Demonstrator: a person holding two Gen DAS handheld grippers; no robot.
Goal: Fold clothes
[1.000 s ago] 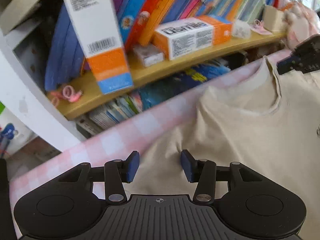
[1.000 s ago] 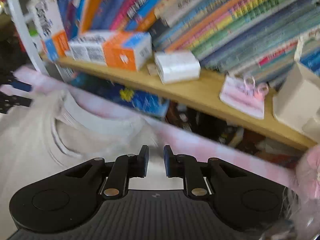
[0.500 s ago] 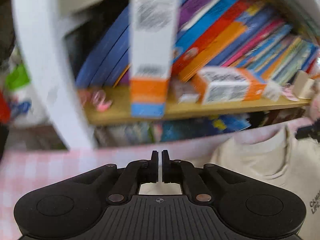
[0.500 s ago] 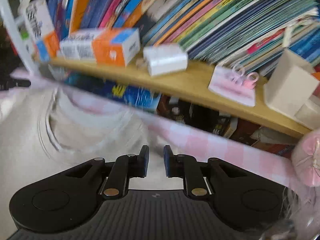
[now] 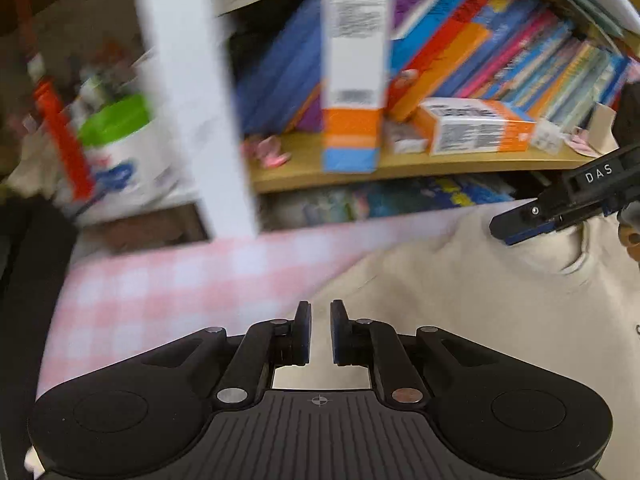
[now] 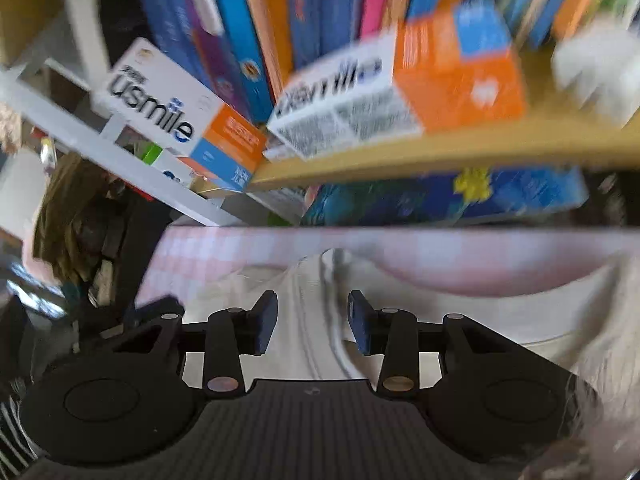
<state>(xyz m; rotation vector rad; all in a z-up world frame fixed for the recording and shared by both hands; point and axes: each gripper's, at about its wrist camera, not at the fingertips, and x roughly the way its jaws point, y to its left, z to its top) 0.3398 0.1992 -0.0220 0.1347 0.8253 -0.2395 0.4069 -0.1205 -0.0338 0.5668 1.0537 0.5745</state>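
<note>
A beige T-shirt lies on a pink checked tablecloth. My left gripper hovers at the shirt's left shoulder edge with its jaws a small gap apart and nothing between them. My right gripper is open above the shirt's neckline, its blue pads on either side of the collar seam without gripping it. The right gripper also shows in the left wrist view, over the collar. The shirt's lower part is out of view.
A bookshelf stands right behind the table edge, with a wooden shelf board, upright books, orange and white boxes and a white upright post. Bags and clutter sit at the left.
The left gripper closed, swung left to the shoulder edge, then parted slightly. The right gripper moved left from the right shoulder to the collar and opened wide.
</note>
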